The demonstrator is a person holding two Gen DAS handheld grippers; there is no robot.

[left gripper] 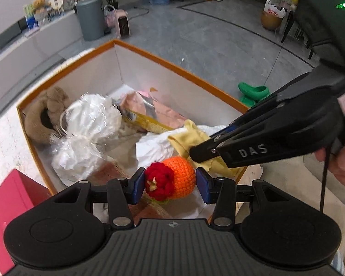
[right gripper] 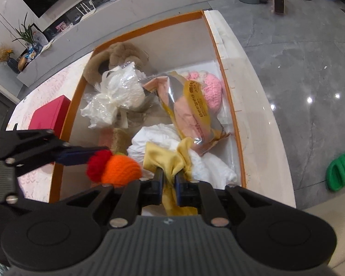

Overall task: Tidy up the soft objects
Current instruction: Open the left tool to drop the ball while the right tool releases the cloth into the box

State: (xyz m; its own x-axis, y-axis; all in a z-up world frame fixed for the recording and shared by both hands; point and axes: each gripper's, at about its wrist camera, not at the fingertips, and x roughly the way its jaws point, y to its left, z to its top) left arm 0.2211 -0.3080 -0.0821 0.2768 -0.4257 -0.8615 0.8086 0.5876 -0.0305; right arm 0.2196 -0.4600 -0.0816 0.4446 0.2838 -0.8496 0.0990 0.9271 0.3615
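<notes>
Grippers over the orange-rimmed box: my left gripper clamps the crocheted orange toy, my right gripper, jaws narrow, pinches yellow cloth whose lower end hides behind its fingers.

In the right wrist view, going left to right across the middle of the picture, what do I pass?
Red box → white bundle wrapped in clear plastic → pink item in a clear bag with a yellow band → orange rim of the big box → green ribbed slipper on the floor.

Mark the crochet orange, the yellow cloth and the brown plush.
crochet orange [left gripper: 180, 177], left wrist view, on its orange knitted body
yellow cloth [right gripper: 170, 158], right wrist view, on the bunched fold above the pads
brown plush [left gripper: 46, 112], left wrist view, on its furry side
</notes>
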